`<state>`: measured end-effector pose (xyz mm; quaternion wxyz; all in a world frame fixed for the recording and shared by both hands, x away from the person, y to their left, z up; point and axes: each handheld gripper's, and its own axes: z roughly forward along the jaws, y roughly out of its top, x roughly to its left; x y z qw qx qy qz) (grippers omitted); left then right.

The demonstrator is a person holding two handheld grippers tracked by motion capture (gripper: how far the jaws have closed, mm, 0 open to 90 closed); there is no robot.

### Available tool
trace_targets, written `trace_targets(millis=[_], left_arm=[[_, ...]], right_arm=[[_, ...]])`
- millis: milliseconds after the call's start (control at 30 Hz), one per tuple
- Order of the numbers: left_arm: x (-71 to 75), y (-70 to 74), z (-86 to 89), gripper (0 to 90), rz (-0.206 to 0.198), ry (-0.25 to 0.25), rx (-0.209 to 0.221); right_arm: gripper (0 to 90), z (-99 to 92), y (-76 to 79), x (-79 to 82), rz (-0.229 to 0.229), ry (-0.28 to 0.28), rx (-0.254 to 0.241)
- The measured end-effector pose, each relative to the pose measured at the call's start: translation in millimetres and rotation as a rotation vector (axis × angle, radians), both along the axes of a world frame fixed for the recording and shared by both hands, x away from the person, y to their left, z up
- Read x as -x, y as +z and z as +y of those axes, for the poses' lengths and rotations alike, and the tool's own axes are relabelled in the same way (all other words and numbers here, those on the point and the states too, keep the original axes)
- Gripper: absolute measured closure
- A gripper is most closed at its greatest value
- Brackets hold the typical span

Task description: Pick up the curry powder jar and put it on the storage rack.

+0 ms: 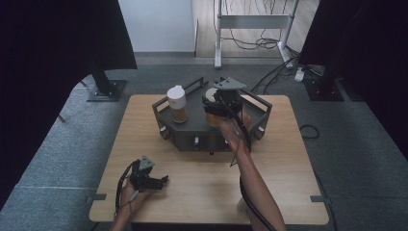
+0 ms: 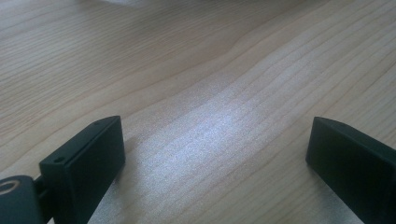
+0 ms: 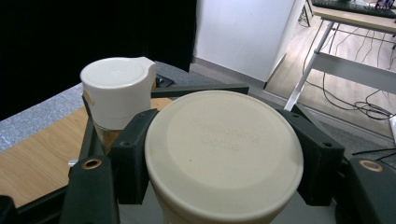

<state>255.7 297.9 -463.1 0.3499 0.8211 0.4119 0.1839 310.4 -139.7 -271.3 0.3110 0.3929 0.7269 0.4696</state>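
Note:
A dark hexagonal tray (image 1: 192, 129) stands at the back middle of the wooden table. In it stand a jar with a white flip cap (image 1: 177, 102) (image 3: 116, 88) holding amber contents, and a second jar with a round cream lid (image 3: 224, 151). My right gripper (image 1: 217, 103) is shut on the cream-lidded jar, one jaw pressed on each side just under the lid. My left gripper (image 1: 153, 181) rests low over the near left of the table (image 2: 205, 93), jaws wide apart with bare wood between them.
The tray has raised rails (image 1: 191, 86) around its rim. Beyond the table lie grey carpet, black stands (image 1: 106, 89), a white desk frame (image 1: 250, 29) and loose cables (image 1: 260, 43). Dark curtains hang at both sides.

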Motion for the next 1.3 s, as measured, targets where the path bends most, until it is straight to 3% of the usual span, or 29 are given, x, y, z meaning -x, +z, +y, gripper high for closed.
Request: trace_targets(millis=[800,1300], left_arm=[[-0.4,0.0,0.2,4.1,0.001,-0.004,0.001],[-0.6,0.0,0.3,4.0,0.001,-0.005,0.001]], right_arm=[[32.9,3.1,-29.2,-20.5,0.011,0.000,0.016],[32.6,1.4,-31.6,-21.1,0.006,0.008,0.012]])
